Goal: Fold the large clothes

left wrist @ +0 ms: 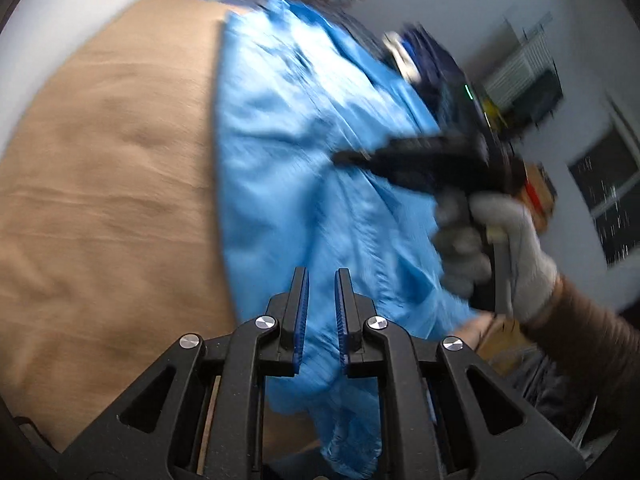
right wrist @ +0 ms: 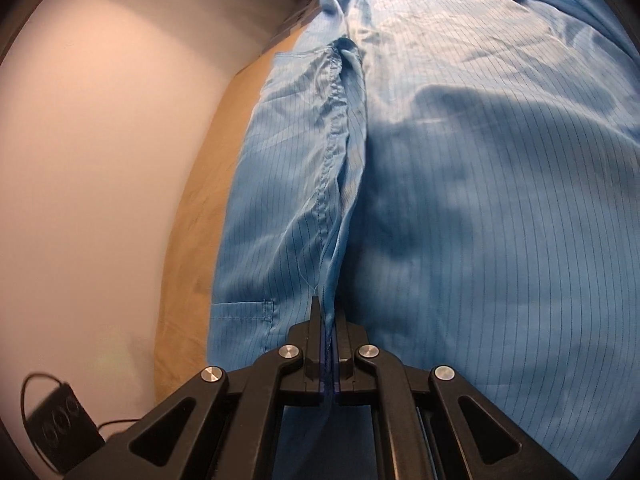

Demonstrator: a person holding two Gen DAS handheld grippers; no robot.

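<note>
Tan bedsheet [left wrist: 104,184] carries the thin, slippery blue garment [left wrist: 288,152], both my tools clamped on its edge, left tool [left wrist: 322,280] slightly apart on fabric, right tool [right wrist: 326,312] pinched together at the seam, the best hold.

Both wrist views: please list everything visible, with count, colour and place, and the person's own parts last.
garment: one, light blue with thin pinstripes, spread over the brown surface.
brown surface: one, tan, under the garment.
black device: one, with cord, lower left in the right wrist view.
window: one, dark, far right wall.
right gripper: black, shut on a garment fold.
left gripper: black with blue pads, narrowly parted, fabric between them.
gloved hand: grey, holding the right gripper.
</note>
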